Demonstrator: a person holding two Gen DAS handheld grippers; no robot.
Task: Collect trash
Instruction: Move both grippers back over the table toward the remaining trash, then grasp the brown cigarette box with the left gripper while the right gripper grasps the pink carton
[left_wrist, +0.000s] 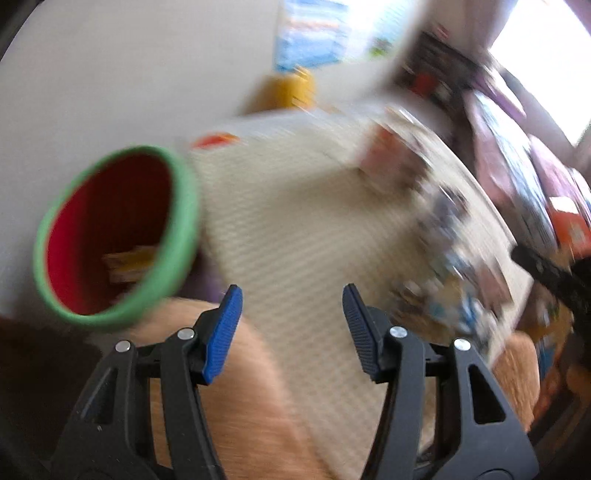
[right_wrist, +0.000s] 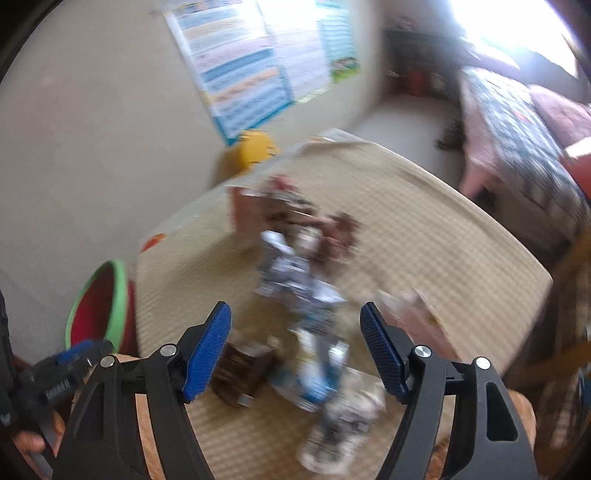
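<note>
A heap of crumpled wrappers (right_wrist: 295, 273) lies on a beige woven mat (right_wrist: 424, 229): brown, blue-white and pink packets, all blurred. My right gripper (right_wrist: 295, 325) hovers above the heap's near end, open, with nothing pressed between its blue pads. A brown packet (right_wrist: 243, 373) and a clear plastic one (right_wrist: 343, 417) lie just below it. A red bin with a green rim (left_wrist: 114, 236) stands off the mat's left edge, with something yellow (left_wrist: 129, 262) inside. My left gripper (left_wrist: 291, 306) is open and empty over the bare mat (left_wrist: 295, 229), right of the bin. The wrappers (left_wrist: 443, 240) lie to its right.
The mat covers a wooden top (left_wrist: 240, 406) whose edge shows near me. A yellow object (right_wrist: 255, 147) sits by the wall under posters (right_wrist: 243, 74). A bed with a patterned cover (right_wrist: 517, 147) runs along the right. The bin (right_wrist: 99, 317) and left gripper (right_wrist: 74, 354) show at lower left.
</note>
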